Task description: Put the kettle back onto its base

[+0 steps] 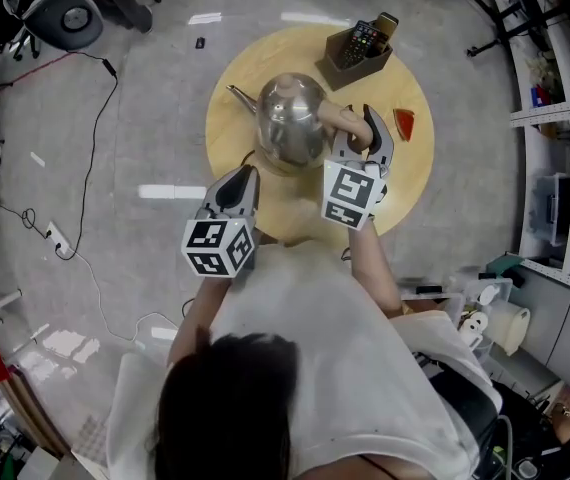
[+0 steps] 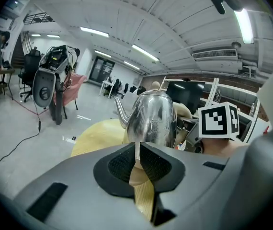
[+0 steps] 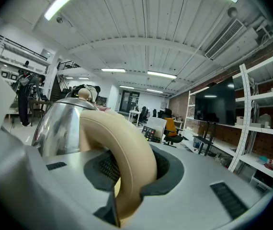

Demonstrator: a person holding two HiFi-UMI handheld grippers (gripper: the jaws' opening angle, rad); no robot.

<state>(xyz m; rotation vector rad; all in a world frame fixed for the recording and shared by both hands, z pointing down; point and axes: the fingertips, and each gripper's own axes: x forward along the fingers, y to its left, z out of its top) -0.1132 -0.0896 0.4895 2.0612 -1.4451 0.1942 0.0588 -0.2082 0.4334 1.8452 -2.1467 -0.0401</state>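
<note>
Centrally: one steel kettle (image 1: 287, 118), upright over the middle of the round wooden table (image 1: 412, 183), with its spout (image 1: 240, 96) pointing to the left in the head view. Under its near side we note a tan rim (image 1: 283, 166). We cannot tell whether this is the base, or whether the kettle rests on it or hangs just above.

Handle (image 3: 122, 152): a beige loop on the kettle's right side. The right gripper (image 1: 365, 133) has its jaws clamped on this handle, one pad on each side. Much of the grip is covered by the gripper's body in the head view.

Left gripper (image 1: 245, 176): near the kettle's front left and apart from it, jaws together with nothing between them. Through the sliver below the pads we see only table and the tan rim.

Also on the table: a brown organiser box (image 1: 350, 63) at the far edge, holding remote controls (image 1: 363, 38) that are too small to read, and a red wedge (image 1: 404, 124) beside the right gripper, of a kind we cannot make out.

On the floor: a cable (image 1: 95, 148) running to a power strip (image 1: 57, 238).
</note>
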